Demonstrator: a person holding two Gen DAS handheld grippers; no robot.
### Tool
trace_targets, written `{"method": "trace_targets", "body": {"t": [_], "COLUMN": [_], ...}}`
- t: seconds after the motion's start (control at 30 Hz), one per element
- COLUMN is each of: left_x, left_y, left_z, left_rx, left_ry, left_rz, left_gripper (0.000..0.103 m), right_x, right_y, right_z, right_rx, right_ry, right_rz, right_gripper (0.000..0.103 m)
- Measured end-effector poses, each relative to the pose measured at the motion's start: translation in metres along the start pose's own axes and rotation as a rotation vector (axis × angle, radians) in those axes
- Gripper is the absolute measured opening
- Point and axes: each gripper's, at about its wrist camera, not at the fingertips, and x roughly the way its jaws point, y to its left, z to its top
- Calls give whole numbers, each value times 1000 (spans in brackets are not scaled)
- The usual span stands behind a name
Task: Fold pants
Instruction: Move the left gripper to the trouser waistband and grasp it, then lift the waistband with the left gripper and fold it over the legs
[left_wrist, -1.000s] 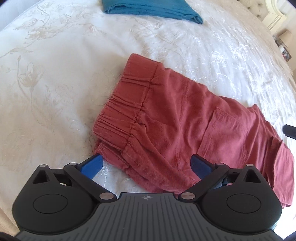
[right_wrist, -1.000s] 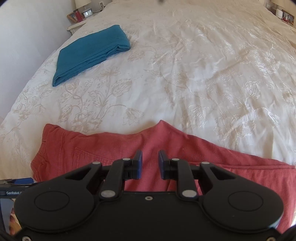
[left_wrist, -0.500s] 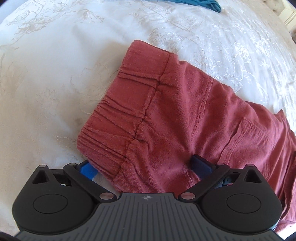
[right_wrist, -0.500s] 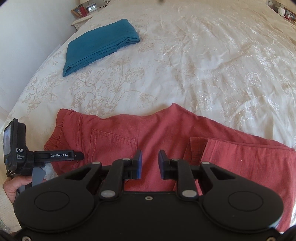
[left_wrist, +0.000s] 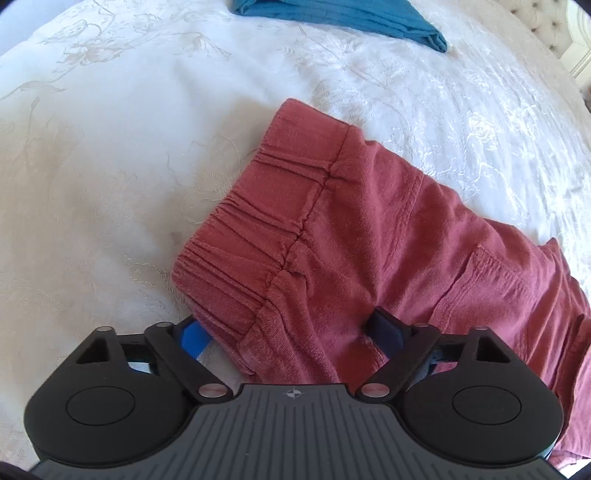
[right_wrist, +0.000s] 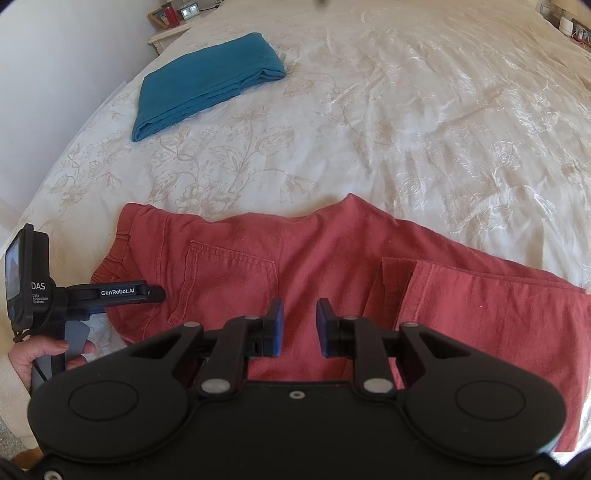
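Both grippers (right_wrist: 298, 326) are black with blue pads (right_wrist: 277, 325) – silver screws, one marked "GenRobot.AI"; cream sleeve (right_wrist: 11, 373).

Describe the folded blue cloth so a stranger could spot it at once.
Start from the cream flowered bedspread. Near its far left corner, beyond the red pants, lies the blue cloth. It is a flat, neatly folded teal rectangle, the only blue fabric on the bed.

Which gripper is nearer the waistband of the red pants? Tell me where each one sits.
Left. The left gripper straddles the waistband corner, jaws closing around it. The right gripper hovers farther along the red pants, past the back pocket.
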Motion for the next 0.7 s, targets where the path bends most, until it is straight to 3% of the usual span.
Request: {"method": "trace_targets", "body": {"t": [0.1, 0.2, 0.37, 0.5, 0.7], "left_x": [-19, -43, -87, -120, -151], "left_y": [-12, -30, -58, -103, -200], "left_z": [-7, -13, -20, -31, -55], "left_rx": [79, 161, 245, 361, 517], "left_ry": [-51, -121, -232, -339, -437], "left_rz": [-1, 31, 71, 100, 33], "left_gripper": [51, 43, 40, 39, 39], "right_x": [-4, -7, -13, -18, -36], "right_y": [-9, -19, -38, -60, -111], "right_z": [-6, -13, -24, -31, -43], "right_rx": [22, 40, 61, 75, 109], "right_ry": [-6, -7, -4, -2, -13], "right_rz": [-2, -4, 14, 32, 51], "right_gripper": [31, 31, 31, 31, 31]}}
